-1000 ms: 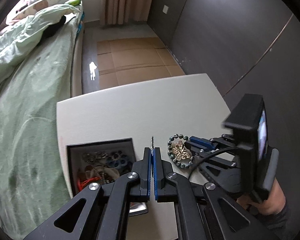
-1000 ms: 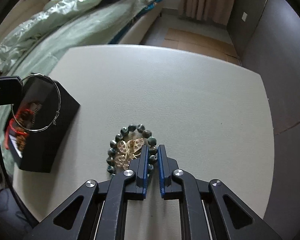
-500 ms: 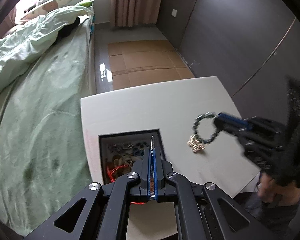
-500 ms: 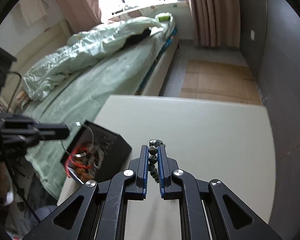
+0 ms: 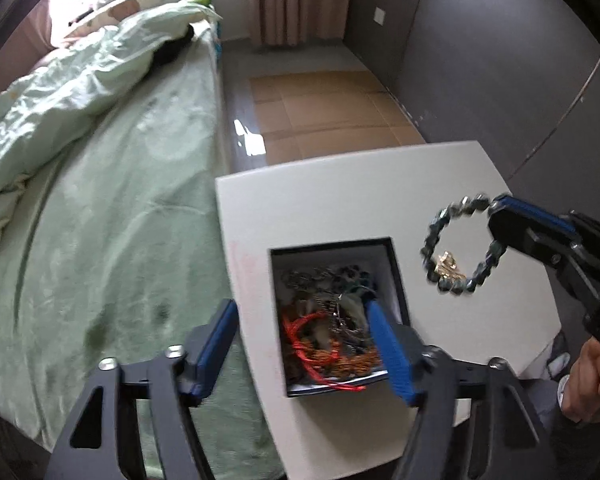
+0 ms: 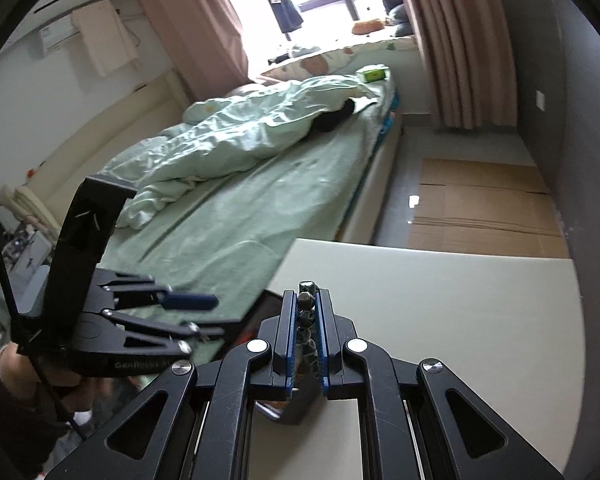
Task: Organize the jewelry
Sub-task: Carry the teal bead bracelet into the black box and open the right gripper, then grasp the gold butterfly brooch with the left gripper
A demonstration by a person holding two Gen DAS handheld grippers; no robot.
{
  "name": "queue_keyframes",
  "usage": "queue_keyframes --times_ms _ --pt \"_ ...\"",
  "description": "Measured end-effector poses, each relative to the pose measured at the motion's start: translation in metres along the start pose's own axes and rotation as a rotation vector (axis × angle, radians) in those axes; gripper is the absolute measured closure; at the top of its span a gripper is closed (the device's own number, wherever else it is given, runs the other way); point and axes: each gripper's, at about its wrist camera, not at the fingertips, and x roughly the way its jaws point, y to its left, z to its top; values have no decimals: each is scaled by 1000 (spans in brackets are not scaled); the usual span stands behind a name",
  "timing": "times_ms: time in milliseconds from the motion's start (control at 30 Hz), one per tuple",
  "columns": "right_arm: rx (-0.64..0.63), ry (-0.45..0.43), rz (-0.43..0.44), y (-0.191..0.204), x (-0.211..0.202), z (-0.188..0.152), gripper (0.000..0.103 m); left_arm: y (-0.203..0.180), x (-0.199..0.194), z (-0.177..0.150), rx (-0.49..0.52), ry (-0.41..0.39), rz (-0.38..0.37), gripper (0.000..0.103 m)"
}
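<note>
Left gripper now spread above the jewelry box, bangle released inside. Right gripper pinches the beaded bracelet, lifted off the worktop, probably boxed next.

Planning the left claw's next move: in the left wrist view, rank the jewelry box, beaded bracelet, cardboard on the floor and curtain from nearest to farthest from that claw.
1. Jewelry box: just ahead of the open left claw, on the table.
2. Beaded bracelet: to the right, held up in the right claw.
3. Cardboard: on the floor beyond the table.
4. Curtain: at the far wall.
</note>
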Motion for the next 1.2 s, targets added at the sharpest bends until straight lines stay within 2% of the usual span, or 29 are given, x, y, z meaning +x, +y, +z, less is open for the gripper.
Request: queue_keyframes --times_ms 200,400,433,467,500,567,833,1067,1200 --pt "4 19 53 14 19 0 93 18 -5 -8 -22 2 10 33" --pt "4 53 62 26 40 -1 92 34 -12 -17 -58 -10 -1 32" --pt "6 65 68 26 43 -1 85 35 -13 -17 -63 -11 -2 30" --pt "14 87 79 26 47 -2 75 36 -14 -19 -69 -14 -1 24" --pt "27 103 85 24 50 -2 48 38 -15 -18 -71 -17 -1 17" --pt "37 88 72 18 47 -3 30 39 -18 -19 -74 -25 -11 10" --pt "67 58 25 -12 25 -7 29 32 -25 -20 -80 -57 -72 8" --pt "24 -71 -52 -32 -13 -14 29 12 -32 -18 -55 -92 -113 8" --pt "-5 -60 -115 -48 -23 -22 29 -9 -32 -15 -14 -101 -146 8"
